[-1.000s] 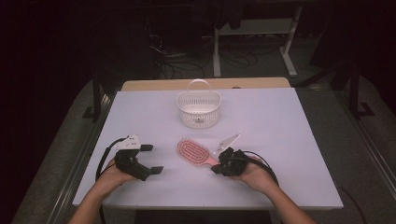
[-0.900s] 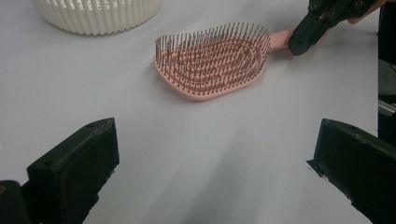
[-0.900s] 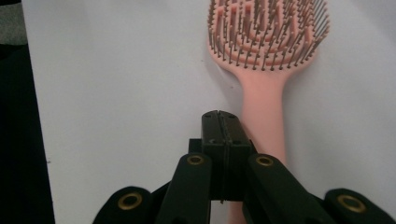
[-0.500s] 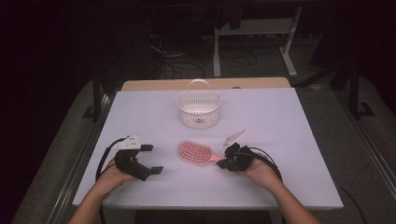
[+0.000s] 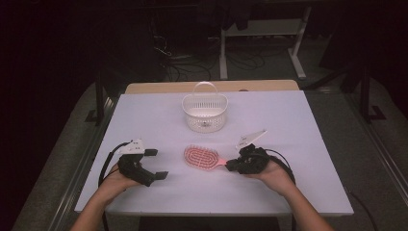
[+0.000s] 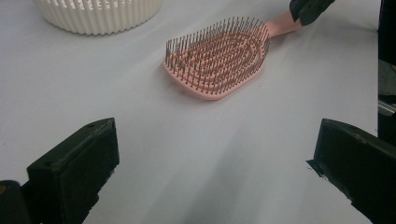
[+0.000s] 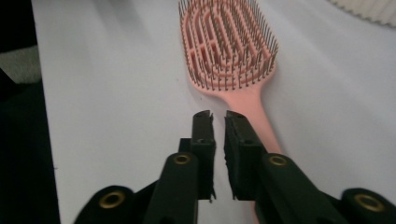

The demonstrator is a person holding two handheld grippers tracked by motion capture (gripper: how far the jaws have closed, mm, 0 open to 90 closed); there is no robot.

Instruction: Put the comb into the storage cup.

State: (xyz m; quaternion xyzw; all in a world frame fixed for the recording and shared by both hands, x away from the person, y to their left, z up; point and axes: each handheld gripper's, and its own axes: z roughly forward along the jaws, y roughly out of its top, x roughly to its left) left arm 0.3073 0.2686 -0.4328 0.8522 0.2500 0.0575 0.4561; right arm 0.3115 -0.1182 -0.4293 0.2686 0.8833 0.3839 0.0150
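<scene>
White desk (image 5: 298, 144), left gripper (image 5: 153, 163) low at eight o'clock, fingers wide apart, right gripper (image 5: 230, 166) level at four o'clock, fingers just parting, empty, over pink plastic hairbrush (image 5: 202, 157) handle.

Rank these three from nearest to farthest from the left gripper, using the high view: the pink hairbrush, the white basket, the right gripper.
1. Pink hairbrush: just right of the left gripper, mid-table.
2. Right gripper: beyond the brush, at its handle end.
3. White basket: at the table's far side, centre.
</scene>
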